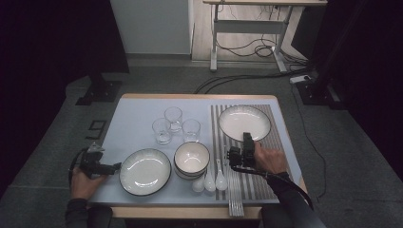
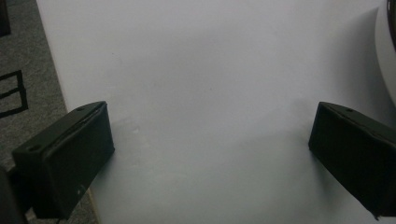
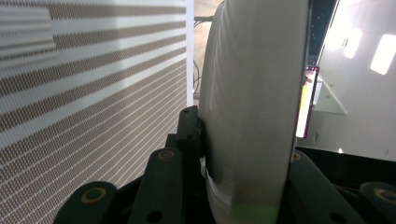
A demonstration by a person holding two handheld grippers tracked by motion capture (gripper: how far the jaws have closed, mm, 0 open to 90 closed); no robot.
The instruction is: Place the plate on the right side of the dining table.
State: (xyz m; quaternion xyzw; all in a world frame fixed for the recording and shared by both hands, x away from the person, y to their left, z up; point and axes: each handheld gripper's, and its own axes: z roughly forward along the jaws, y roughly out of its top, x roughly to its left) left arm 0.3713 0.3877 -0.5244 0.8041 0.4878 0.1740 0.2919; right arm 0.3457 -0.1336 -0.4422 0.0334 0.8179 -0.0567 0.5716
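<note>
A white plate [image 1: 244,122] lies on the striped placemat [image 1: 278,142] at the back right of the table. My right gripper [image 1: 247,141] is at its near rim, shut on it. In the right gripper view the plate [image 3: 254,93] stands edge-on between the two black jaws of the gripper [image 3: 247,158], with the placemat [image 3: 93,93] to the left. My left gripper [image 1: 115,167] rests at the table's left front, open, just left of a dark-rimmed plate [image 1: 145,171]. In the left gripper view the jaws of the gripper [image 2: 210,140] stand wide over bare tabletop, and that plate's rim [image 2: 386,56] shows at the right edge.
Three glasses [image 1: 175,124] stand at the table's middle back. A stack of bowls [image 1: 191,159] sits in the centre front, with white spoons [image 1: 209,182] and metal chopsticks [image 1: 235,199] beside it. The table's left edge lies close to my left gripper.
</note>
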